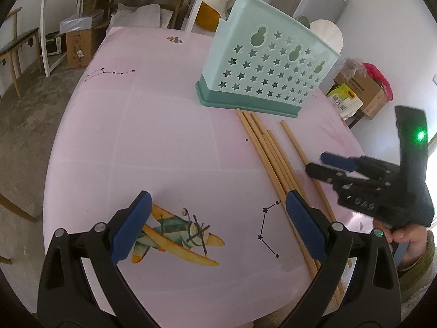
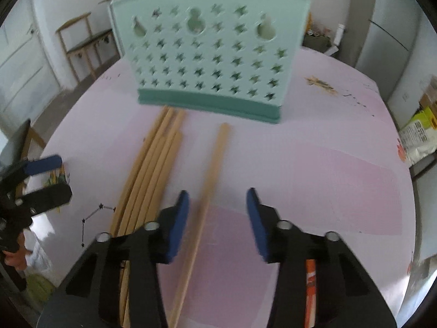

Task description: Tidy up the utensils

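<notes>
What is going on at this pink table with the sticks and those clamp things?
A person is tidying utensils using two hand-held grippers. The wooden chopsticks lie in a bundle before the green holder. One single chopstick lies apart, and the right gripper hovers open around it, not pinching. The left gripper waits open over the tablecloth.

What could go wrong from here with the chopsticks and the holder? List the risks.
1. The lone chopstick lies between the pads of the right claw, nearer the left pad and untouched; an off-centre pinch could make it pivot or slip out.
2. The chopstick bundle lies close alongside; the claw could knock it and scatter the sticks.
3. The chopstick ends nearly touch the utensil holder; a push forward might shove it, and spoons already stand in it.
</notes>
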Available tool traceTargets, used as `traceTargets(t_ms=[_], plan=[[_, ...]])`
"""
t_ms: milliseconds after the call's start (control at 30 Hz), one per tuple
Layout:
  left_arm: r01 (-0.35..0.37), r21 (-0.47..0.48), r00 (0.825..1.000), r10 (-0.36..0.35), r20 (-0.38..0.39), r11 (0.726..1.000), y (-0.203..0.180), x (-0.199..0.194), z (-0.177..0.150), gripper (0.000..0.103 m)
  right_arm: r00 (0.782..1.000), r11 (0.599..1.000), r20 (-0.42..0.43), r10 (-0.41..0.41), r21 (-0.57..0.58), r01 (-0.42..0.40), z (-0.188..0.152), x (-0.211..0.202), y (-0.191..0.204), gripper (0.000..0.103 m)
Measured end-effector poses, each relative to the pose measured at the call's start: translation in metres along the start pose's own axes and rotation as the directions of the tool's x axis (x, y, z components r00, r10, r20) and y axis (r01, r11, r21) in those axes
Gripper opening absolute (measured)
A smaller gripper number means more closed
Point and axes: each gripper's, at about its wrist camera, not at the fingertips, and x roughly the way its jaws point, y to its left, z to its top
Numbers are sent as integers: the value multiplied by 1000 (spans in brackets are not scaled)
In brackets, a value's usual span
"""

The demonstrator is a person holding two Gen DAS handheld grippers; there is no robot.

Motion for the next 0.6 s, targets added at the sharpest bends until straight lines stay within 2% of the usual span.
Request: traceTargets(t_ms=[133,167,267,367,467,600], plan=[[-43,25,999,43,18,999,-3,-5,1,94,999,999,8,34,25,-34,-2,-1,-4,10],[-42,34,999,41,29,999,-4,-7,2,94,999,999,12,31,36,-32,-4,-1,-7,9],[6,72,998,-10,58,997,-16,-12,8,79,999,997,24,30,76,-32,-7,-4,-18,8],[47,103,998,-51,33,994,-31,-6,15,62,998,993,37,41,113,-45,-12,-6,-28,7],[64,132,998,-65,3,989,-45,5,19,48,998,990,49,49,128,-55,-15,-6,-33,7],[45,164,998,-39,-40,985,-60,21,22,29,997,991,61,49,123,-56,-17,-6,-37,7]])
